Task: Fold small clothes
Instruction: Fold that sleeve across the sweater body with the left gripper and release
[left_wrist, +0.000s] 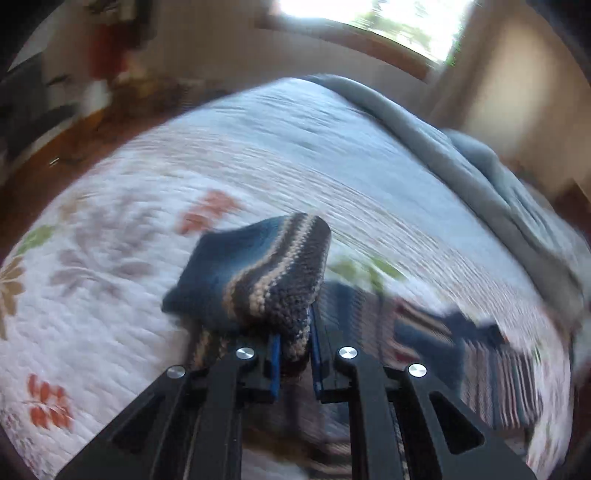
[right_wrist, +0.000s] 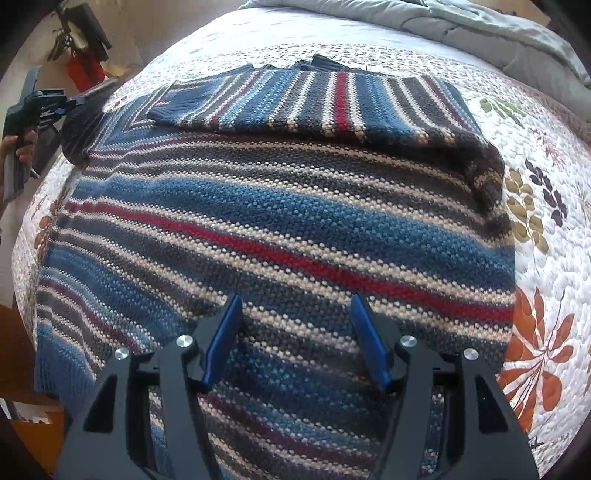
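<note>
My left gripper (left_wrist: 293, 363) is pinched hard on a cuffed end of the striped sweater (right_wrist: 280, 236) — most likely a sleeve, though the blur in its own view keeps me from being sure. The knit bunches up above the blue pads (left_wrist: 275, 365), clear of the quilt (left_wrist: 110, 295), which I judge is the point: lifted like this it can be carried across the body without dragging. My right gripper (right_wrist: 295, 339) hangs over the sweater's lower half with its jaws spread and nothing between them, the knit lying untouched beneath — I read it as waiting, ready to pin the body. From the right wrist the sweater lies flat in the middle of the quilt, one sleeve (right_wrist: 295, 99) already folded across the top. A grey blanket (right_wrist: 461, 22) is heaped along the far side.
</note>
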